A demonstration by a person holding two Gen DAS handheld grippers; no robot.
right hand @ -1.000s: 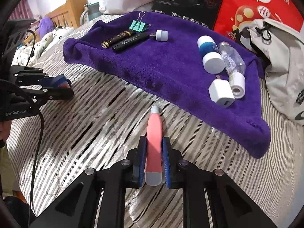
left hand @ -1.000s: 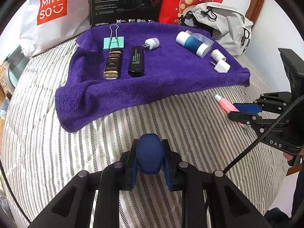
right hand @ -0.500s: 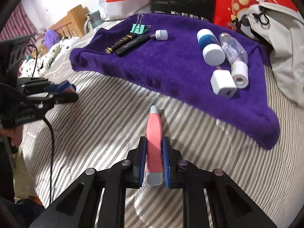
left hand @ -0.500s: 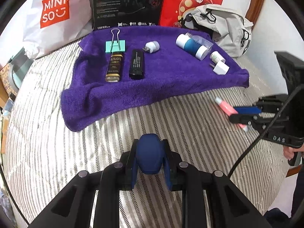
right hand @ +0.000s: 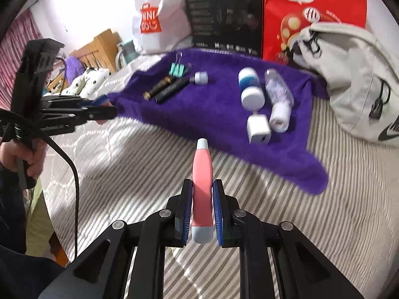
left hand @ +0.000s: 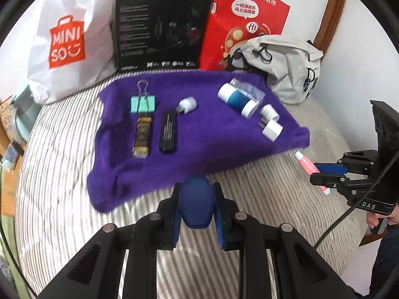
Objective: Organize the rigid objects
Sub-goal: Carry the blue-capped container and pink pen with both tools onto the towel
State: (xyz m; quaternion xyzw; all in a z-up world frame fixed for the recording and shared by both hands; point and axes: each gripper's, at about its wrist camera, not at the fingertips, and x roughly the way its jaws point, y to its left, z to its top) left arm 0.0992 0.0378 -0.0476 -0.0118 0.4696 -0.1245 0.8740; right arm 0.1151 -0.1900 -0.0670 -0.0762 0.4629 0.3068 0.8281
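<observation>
My left gripper (left hand: pixel 197 186) is shut on a dark blue rounded object (left hand: pixel 197 206), just short of the near edge of a purple towel (left hand: pixel 212 149). My right gripper (right hand: pixel 203 183) is shut on a pink tube (right hand: pixel 202 164) with pale caps, its tip near the towel's front edge. On the towel (right hand: pixel 219 107) lie a teal binder clip (left hand: pixel 143 103), a gold-black tube (left hand: pixel 142 137), a black bar (left hand: pixel 169 134), a small white plug (left hand: pixel 187 104), a blue-white bottle (left hand: pixel 237 98), a clear bottle (right hand: pixel 278 87), a white roll (right hand: pixel 280 115) and a white cube charger (right hand: pixel 258 128).
The towel lies on a striped bedcover (left hand: pixel 62 186). Behind it stand a white Miniso bag (left hand: pixel 67 42), a black box (left hand: pixel 162 25) and a red bag (left hand: pixel 247 20); a grey backpack (left hand: pixel 286 67) sits at the back right. A wooden bed frame (right hand: pixel 99 47) shows far left.
Both grippers have moved closer to the towel while keeping their hold. The towel's objects and the bags behind now loom larger in both views.
</observation>
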